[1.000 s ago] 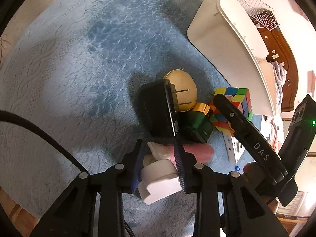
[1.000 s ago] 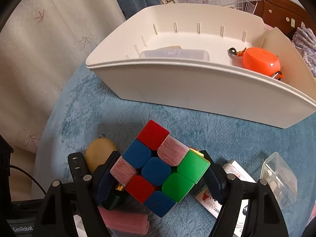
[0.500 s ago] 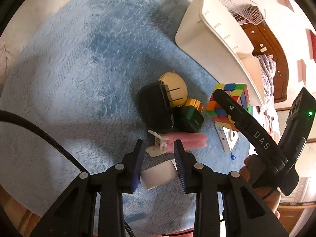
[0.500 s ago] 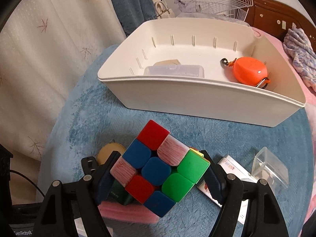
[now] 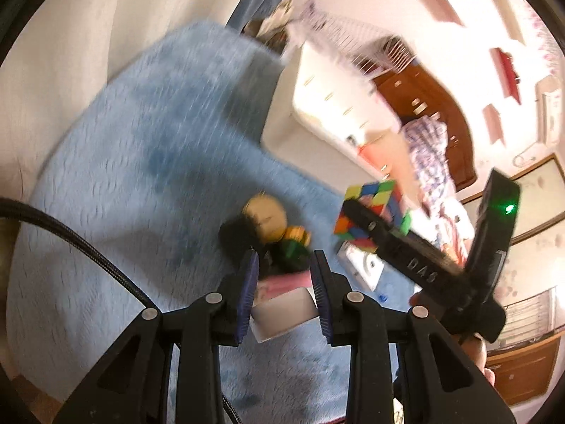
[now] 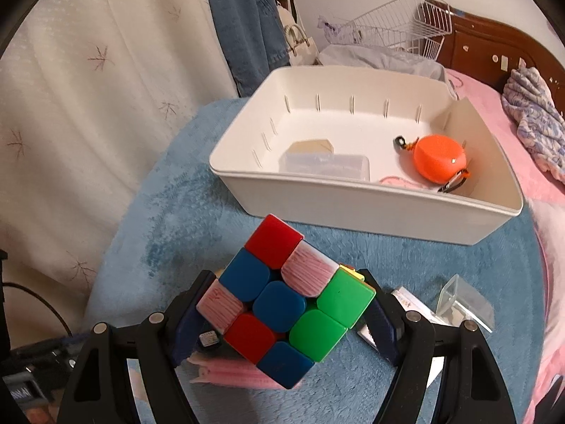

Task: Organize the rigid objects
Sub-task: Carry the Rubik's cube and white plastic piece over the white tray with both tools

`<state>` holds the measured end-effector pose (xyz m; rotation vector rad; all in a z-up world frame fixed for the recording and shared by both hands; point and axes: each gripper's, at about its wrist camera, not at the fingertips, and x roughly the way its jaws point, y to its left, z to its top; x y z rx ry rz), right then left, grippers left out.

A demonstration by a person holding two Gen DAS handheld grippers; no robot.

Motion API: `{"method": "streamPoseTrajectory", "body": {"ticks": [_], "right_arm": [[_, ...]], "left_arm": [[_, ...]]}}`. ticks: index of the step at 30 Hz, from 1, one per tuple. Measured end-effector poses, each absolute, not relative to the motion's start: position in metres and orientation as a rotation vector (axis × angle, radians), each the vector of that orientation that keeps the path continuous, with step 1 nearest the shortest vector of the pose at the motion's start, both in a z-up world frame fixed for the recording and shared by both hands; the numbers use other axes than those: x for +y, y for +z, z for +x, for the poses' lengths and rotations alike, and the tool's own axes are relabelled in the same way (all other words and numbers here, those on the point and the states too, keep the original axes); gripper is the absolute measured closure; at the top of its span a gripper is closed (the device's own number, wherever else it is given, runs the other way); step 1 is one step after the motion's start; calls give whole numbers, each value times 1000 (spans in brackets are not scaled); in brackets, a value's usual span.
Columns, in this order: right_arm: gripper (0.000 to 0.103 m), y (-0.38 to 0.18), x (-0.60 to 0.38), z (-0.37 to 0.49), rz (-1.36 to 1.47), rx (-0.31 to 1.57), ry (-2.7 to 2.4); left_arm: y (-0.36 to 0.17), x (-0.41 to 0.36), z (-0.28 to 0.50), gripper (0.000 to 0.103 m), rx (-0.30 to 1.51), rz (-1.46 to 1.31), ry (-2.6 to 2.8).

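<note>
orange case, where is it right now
In the right wrist view, the orange case lies inside the white bin, at its right end, right of a clear box.

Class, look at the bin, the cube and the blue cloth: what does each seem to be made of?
Bin: probably hard plastic, matte white; moulded rim and wall ribs.
Cube: likely glossy plastic; smooth rounded tiles, the pale ones scuffed.
Cloth: soft plush fabric; its nap looks crushed and mottled.

R gripper clamps cube bottom center; white bin upper right w/ orange case.
</note>
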<state>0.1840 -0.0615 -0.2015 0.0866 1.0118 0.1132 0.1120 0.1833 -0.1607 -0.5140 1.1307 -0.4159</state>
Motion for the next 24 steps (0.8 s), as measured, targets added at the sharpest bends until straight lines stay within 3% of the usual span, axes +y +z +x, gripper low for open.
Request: {"method": "streamPoseTrajectory", "body": {"ticks": [8,24], "right_arm": [[23,-171,-64,185,75,952,121],[23,-119,-88,201,38,849,136]], "left_arm": [[-125,189,128,70,940,-498,-446],[-94,169,190,70,743,-439,-395]]}}
